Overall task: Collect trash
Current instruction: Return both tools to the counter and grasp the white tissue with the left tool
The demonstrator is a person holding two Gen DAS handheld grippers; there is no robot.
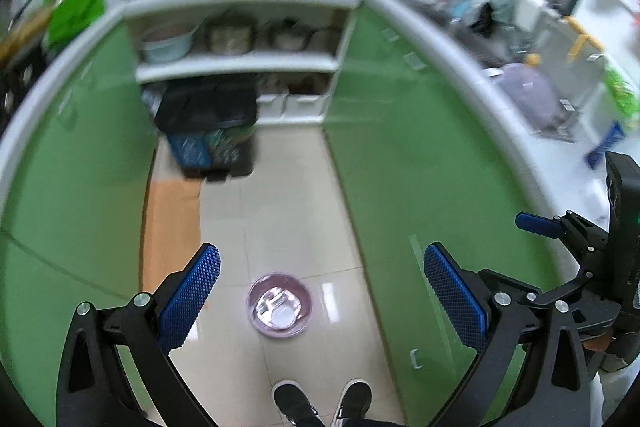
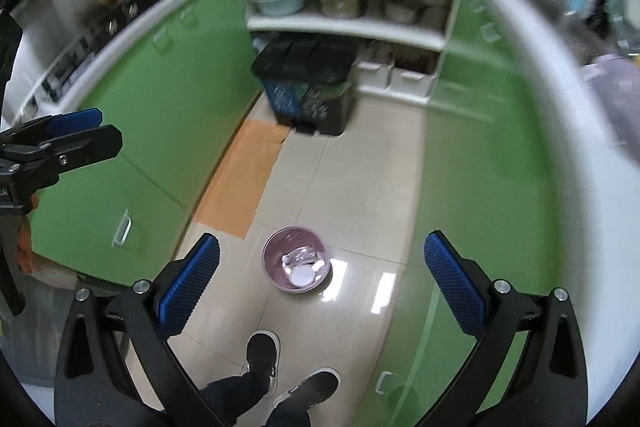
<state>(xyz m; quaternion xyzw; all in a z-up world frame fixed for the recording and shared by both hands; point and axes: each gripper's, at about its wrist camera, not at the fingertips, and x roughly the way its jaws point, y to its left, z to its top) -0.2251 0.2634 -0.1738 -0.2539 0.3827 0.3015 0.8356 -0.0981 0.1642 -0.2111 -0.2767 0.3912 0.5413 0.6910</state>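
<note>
Green cabinet fronts line both sides of a narrow kitchen aisle with a pale tiled floor. Both grippers hang above that floor: the left gripper has its blue-padded fingers spread wide and holds nothing, and the right gripper is just as wide and empty. A small pink wastebasket stands on the tiles below, framed between the fingers in both views and well apart from them, just ahead of the person's dark shoes. Inside it lie clear plastic trash and something round and white. At the aisle's far end a black lidded bin sits before open shelves of pots.
</note>
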